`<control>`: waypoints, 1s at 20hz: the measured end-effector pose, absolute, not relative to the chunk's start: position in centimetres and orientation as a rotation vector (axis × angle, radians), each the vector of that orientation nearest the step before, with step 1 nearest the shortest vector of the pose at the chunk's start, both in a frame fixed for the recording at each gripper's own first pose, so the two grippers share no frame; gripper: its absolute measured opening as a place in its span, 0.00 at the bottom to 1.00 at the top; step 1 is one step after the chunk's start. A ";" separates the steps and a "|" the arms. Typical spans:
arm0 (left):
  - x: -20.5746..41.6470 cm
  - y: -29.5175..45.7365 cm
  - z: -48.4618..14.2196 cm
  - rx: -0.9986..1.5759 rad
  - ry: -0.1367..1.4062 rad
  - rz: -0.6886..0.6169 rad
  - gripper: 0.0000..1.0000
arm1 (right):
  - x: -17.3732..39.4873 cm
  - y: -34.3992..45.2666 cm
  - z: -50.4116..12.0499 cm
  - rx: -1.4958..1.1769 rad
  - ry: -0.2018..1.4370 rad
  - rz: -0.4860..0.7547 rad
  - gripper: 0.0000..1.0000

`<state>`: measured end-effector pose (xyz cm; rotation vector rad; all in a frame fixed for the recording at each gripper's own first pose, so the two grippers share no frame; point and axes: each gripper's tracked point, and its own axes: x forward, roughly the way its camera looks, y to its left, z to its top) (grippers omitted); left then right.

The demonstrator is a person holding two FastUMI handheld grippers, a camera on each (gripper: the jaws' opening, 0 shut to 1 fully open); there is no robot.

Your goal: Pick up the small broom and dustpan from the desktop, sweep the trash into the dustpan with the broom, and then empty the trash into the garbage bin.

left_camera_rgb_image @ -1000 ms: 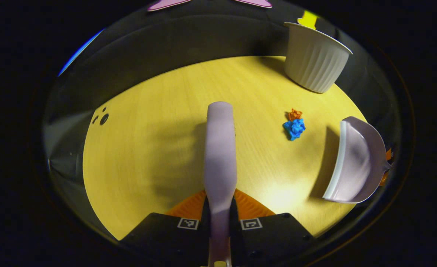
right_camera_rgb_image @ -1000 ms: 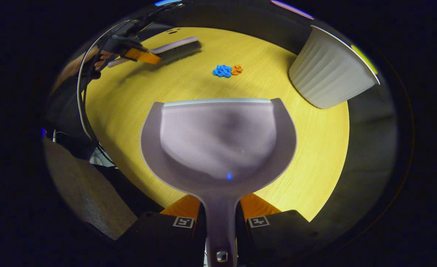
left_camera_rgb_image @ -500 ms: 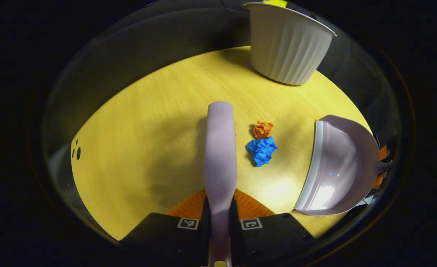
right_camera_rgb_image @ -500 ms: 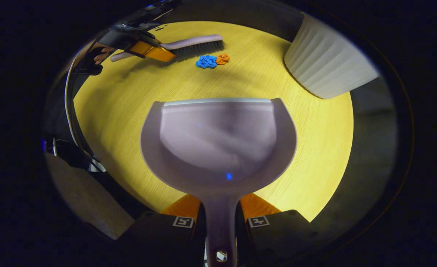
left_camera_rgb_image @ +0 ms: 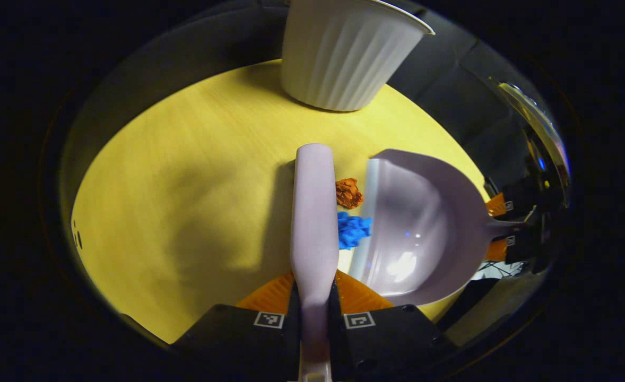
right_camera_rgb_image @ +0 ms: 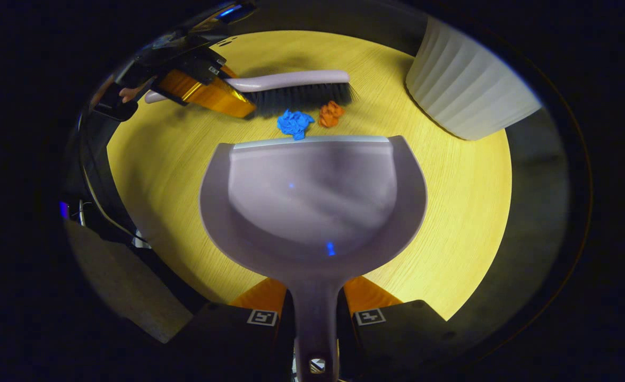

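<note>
Trash [right_camera_rgb_image: 295,123] now at dustpan [right_camera_rgb_image: 312,196] lip.

The left gripper [left_camera_rgb_image: 314,297] has its jaws clamped on the broom handle [left_camera_rgb_image: 314,212]. The right gripper [right_camera_rgb_image: 315,310] has its jaws clamped on the dustpan handle [right_camera_rgb_image: 315,313], facing the left.

Two close, facing views over one desktop [left_camera_rgb_image: 185,175].

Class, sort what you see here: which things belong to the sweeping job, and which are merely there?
In the job:
broom, held in the left tongs
dustpan, held in the right tongs
blue paper wad
orange paper wad
white bin

Merely there:
yellow desktop
</note>
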<state>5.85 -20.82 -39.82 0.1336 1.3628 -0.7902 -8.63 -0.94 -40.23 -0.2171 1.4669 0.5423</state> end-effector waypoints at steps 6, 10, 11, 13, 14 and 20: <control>2.7 -24.8 -36.4 -0.047 1.397 -0.939 0.26 | -8.5 -0.7 -40.6 -0.173 1.400 0.533 0.38; 3.9 -24.4 -36.5 0.045 1.323 -0.876 0.27 | -8.6 -0.6 -40.4 -0.142 1.349 0.494 0.38; 4.5 -24.4 -36.4 0.070 1.282 -0.833 0.27 | -8.4 -0.7 -40.1 -0.116 1.339 0.472 0.38; 5.0 -24.2 -36.6 0.094 1.202 -0.748 0.27 | -8.2 -0.9 -39.8 -0.075 1.320 0.423 0.38; 5.0 -24.0 -36.9 0.103 1.175 -0.705 0.27 | -8.0 -1.0 -39.4 -0.054 1.320 0.401 0.38; 1.8 -22.1 -40.4 0.042 1.158 -0.520 0.27 | -7.3 -3.6 -36.3 0.020 1.328 0.250 0.38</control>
